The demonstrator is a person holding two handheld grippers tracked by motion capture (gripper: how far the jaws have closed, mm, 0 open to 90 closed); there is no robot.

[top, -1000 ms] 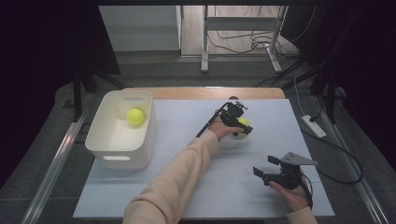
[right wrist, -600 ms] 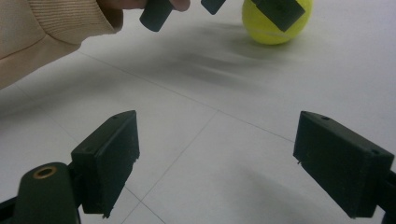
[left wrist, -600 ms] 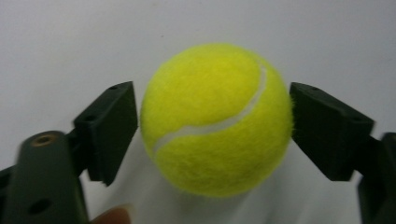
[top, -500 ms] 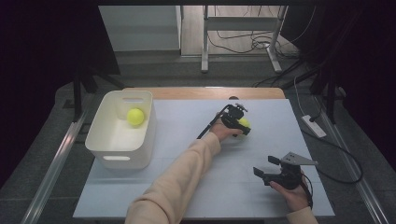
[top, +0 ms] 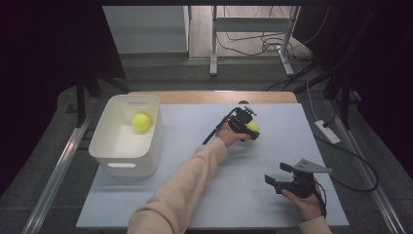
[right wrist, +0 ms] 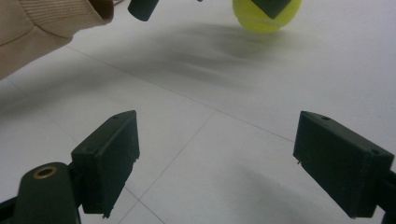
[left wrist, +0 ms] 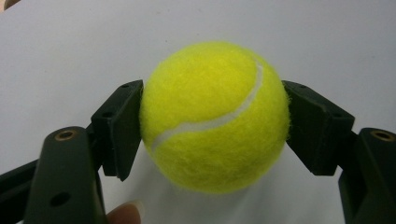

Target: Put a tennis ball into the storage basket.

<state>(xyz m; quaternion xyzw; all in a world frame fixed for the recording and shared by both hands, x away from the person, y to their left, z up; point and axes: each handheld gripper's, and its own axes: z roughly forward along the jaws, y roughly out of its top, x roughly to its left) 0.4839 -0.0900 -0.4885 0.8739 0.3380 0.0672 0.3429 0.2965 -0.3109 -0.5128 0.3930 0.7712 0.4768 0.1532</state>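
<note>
A yellow tennis ball [left wrist: 215, 116] rests on the white table sheet [top: 195, 195], right of centre. My left gripper [left wrist: 215, 122] has just been closing and is now shut on it, a black pad [left wrist: 119, 126] pressing each side. From above, the left gripper [top: 246, 126] covers most of that ball [top: 253, 127]. A second tennis ball [top: 141, 122] lies inside the white bin [top: 124, 161] at the left. My right gripper [top: 276, 173] hovers open near the front right, and its own view has bare sheet between the jaws of the right gripper [right wrist: 224, 158].
A beige sleeve [top: 180, 190] crosses the table diagonally from the front. The wooden table edge [top: 219, 96] runs along the back. Cables and a power strip [top: 327, 131] lie on the floor to the right.
The left gripper has settled slightly lower around the tennis ball. The right gripper has stayed where it was.
</note>
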